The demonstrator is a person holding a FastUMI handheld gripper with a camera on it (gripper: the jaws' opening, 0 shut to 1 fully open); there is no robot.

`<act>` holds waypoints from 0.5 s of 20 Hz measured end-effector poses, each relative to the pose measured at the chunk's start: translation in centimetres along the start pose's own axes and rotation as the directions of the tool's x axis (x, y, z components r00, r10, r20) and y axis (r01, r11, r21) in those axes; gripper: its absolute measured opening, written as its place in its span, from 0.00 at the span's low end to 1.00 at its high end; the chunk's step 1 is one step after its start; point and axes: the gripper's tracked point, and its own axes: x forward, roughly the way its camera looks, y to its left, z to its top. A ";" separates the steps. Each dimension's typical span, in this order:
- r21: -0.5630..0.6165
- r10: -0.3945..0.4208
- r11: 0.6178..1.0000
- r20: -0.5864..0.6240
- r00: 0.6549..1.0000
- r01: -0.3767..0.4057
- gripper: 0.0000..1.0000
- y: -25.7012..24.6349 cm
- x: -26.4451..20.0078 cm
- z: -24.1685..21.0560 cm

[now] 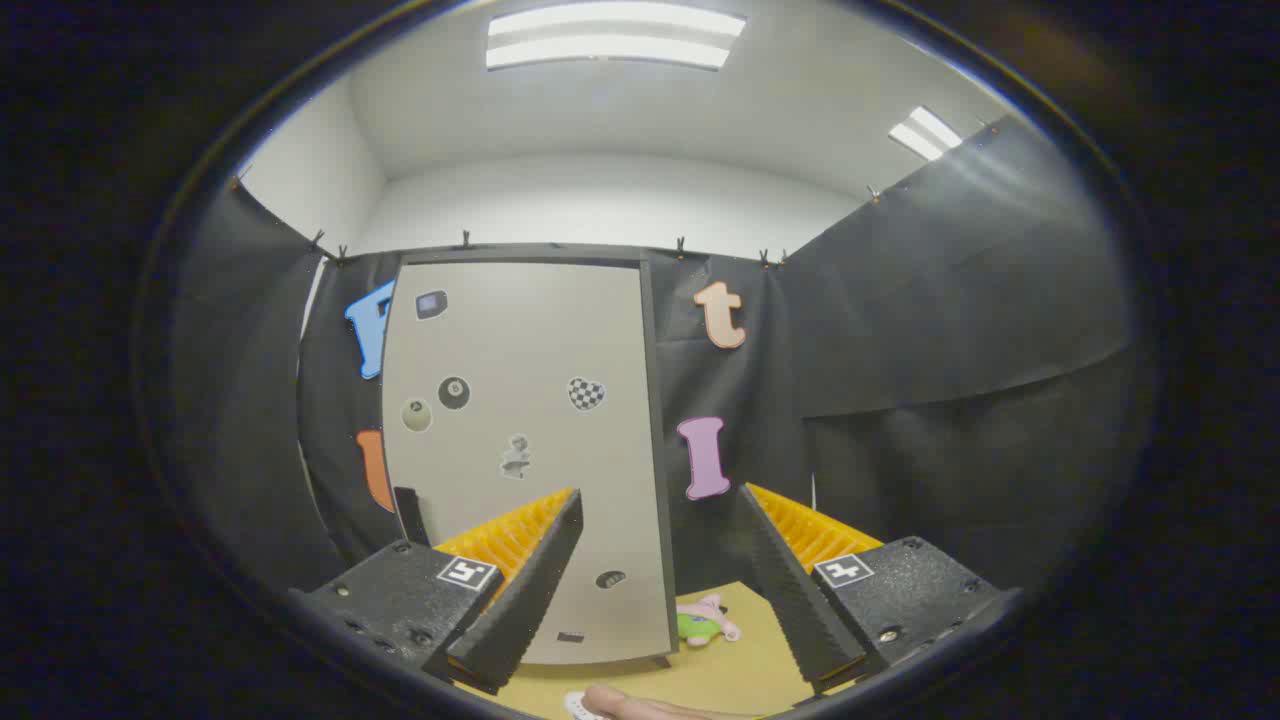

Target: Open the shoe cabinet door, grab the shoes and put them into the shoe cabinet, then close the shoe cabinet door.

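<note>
Shoe cabinet (520, 430) stands shut ahead of my tool (660, 600), whose fingers are spread and empty. Small shoes (705, 620) lie on the desk (720, 670) beside it; the swinging door might knock them.

A tan desk (730, 670) lies below and ahead of the gripper (660, 570), whose fingers stand apart. A tall pale shoe cabinet (520, 440) stands on it, straight ahead, its door closed. Just beside the cabinet's base, between the fingers, lies a small pink and green shoe (705, 620).
</note>
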 end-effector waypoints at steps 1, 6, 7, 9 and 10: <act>0.001 0.000 1.000 -0.006 1.000 0.000 1.00 -0.2 0.0 0.0; 0.010 0.017 1.000 -0.028 0.999 -0.017 1.00 -0.2 0.0 -0.2; 0.008 0.018 1.000 -0.029 0.999 -0.018 1.00 -0.2 -0.1 -0.2; -0.001 0.021 1.000 -0.035 0.999 -0.021 1.00 -0.2 -0.1 -0.6; -0.009 0.026 1.000 -0.043 0.999 -0.027 1.00 -0.1 -0.2 -0.9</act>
